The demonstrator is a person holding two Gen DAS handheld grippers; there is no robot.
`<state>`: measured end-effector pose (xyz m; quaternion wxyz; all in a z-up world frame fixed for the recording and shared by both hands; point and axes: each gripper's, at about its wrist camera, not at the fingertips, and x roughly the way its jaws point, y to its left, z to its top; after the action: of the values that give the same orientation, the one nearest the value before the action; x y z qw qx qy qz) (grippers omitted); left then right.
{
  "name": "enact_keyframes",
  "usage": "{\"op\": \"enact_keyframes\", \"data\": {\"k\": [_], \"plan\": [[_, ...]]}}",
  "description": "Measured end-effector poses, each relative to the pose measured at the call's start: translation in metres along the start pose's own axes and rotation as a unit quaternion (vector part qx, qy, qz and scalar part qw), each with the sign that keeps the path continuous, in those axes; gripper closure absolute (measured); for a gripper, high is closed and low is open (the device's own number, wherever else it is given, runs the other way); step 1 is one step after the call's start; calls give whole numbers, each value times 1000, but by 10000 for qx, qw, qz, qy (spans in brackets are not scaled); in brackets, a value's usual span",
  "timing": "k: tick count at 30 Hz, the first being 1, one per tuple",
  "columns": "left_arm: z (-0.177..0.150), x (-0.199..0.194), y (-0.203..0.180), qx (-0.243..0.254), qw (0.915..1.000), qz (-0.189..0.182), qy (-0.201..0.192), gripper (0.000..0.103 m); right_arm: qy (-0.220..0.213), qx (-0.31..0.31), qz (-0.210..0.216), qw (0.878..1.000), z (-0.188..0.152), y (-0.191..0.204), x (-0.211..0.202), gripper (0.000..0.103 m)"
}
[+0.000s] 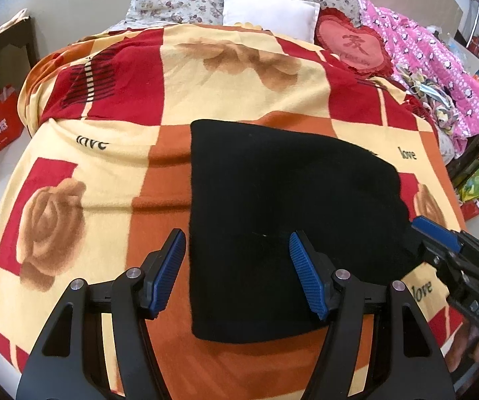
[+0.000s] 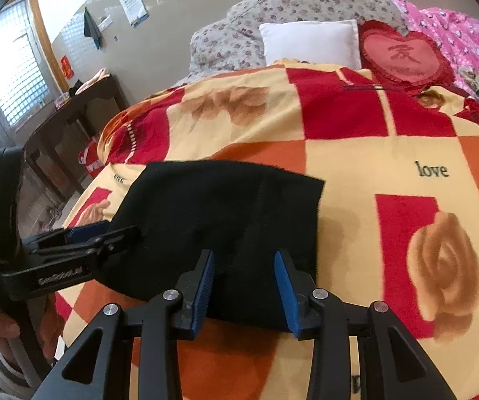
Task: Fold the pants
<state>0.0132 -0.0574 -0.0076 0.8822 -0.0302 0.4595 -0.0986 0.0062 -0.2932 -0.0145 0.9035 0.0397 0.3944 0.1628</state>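
Observation:
The black pants (image 1: 283,216) lie folded into a compact rectangle on the patterned blanket (image 1: 112,153). They also show in the right wrist view (image 2: 219,213). My left gripper (image 1: 237,243) is open and empty, hovering over the pants' near left edge; it shows from the side in the right wrist view (image 2: 112,233). My right gripper (image 2: 244,263) is open and empty, just above the pants' near right part; its blue fingertip (image 1: 434,230) shows at the pants' right edge in the left wrist view.
A white pillow (image 1: 269,10), a red heart cushion (image 1: 353,45) and a pink quilt (image 1: 439,63) lie at the bed's head and right side. A dark wooden table (image 2: 72,110) stands left of the bed, with a red bag (image 1: 1,123) on the floor.

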Motion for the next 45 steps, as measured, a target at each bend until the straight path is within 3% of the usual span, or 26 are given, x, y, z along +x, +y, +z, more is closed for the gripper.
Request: {"op": "enact_keyframes", "data": {"k": [8,12,16,25,31,35,45], "plan": [[-7,-7,-7,115,9999,-58,-49,38,202,307,-55,9993,-2,-20,13,65],[-13,-1,-11,241,9997,81,-32,38,225,136,-84,9996,-6,-17,14,65],[-13,9,-10,193,9998,37,40,26,214,-260,-270,9991,-8,-9,16,67],[-13,12,-8,147,9999,-5,70,25,263,-683,-585,9956,-10,0,13,70],[-12,12,-7,141,9998,-35,100,25,241,-56,-80,9997,-6,-19,10,68],[-9,10,0,-34,9996,-215,188,25,12,449,366,9983,-2,-31,2,57],[-6,7,4,-38,9996,-213,200,25,190,476,282,9983,-1,-28,17,54]]}}
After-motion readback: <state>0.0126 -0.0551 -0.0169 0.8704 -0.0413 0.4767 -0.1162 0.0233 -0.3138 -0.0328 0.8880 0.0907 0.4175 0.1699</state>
